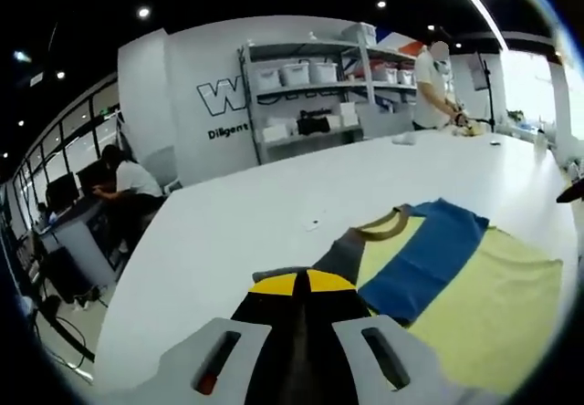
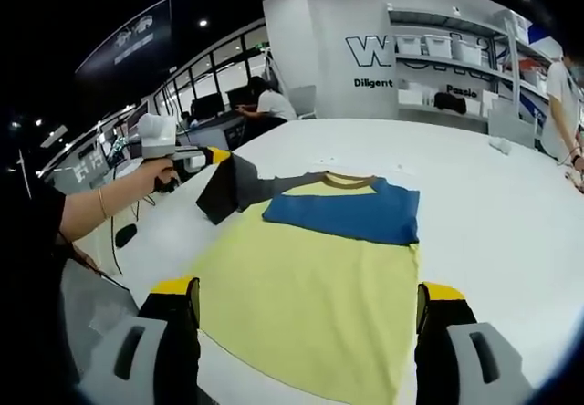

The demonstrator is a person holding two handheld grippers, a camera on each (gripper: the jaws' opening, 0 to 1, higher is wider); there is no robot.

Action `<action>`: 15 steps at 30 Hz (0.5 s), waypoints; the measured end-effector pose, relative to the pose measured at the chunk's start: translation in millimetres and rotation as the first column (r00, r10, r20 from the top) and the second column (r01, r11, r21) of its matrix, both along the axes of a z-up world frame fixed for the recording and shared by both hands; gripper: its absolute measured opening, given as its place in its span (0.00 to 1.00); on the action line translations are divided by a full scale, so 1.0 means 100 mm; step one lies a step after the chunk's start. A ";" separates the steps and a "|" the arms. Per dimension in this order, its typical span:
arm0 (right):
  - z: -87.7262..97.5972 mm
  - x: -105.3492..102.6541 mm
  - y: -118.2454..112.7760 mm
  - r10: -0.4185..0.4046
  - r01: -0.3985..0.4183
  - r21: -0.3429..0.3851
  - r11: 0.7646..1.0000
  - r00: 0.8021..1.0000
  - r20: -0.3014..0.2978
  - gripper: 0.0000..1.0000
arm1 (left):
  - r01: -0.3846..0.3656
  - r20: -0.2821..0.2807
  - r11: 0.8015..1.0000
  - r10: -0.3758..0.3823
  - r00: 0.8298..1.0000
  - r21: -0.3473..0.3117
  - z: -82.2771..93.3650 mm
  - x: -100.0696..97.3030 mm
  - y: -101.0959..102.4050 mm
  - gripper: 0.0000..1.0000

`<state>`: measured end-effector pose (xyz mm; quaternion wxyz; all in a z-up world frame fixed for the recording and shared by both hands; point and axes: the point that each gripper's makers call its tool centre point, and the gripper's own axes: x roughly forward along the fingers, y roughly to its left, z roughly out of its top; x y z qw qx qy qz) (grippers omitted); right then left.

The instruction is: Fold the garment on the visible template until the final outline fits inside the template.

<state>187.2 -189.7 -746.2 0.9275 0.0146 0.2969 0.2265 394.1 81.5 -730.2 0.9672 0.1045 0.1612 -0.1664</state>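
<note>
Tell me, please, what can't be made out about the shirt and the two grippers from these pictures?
- Template: under the shirt in the right gripper view, no outline shows; the cloth may hide it.
- Grey sleeve: in the left gripper view, the left gripper covers the pinched part.
- Shirt's hem: cut off at the bottom of the right gripper view, between the wide-open jaws of the right gripper.

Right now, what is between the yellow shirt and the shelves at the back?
Bare white table lies between the shirt and the shelves, seen in the left gripper view.
</note>
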 end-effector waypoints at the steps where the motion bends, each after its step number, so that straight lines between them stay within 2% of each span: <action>1: 0.00 0.00 -0.01 -0.001 0.001 -0.003 1.000 1.000 0.000 0.99 | 0.006 0.002 1.000 -0.006 1.000 -0.001 0.02 0.02 -0.05 0.04; 7: -0.01 0.00 -0.04 -0.007 0.007 -0.007 1.000 1.000 0.000 0.99 | 0.034 0.027 0.999 -0.035 0.999 0.012 0.11 0.08 -0.24 0.04; 10: -0.01 -0.01 -0.05 -0.009 0.009 -0.010 1.000 1.000 -0.002 0.99 | 0.068 0.039 0.997 -0.070 0.997 0.044 0.13 0.12 -0.37 0.04; 13: -0.02 -0.01 -0.07 -0.014 0.014 -0.019 1.000 1.000 -0.001 0.99 | 0.091 0.057 0.992 -0.096 0.994 0.084 0.15 0.12 -0.47 0.04; 15: -0.02 -0.01 -0.08 -0.019 0.019 -0.020 1.000 1.000 -0.001 0.99 | 0.107 0.051 0.991 -0.111 0.992 0.076 0.13 0.09 -0.58 0.04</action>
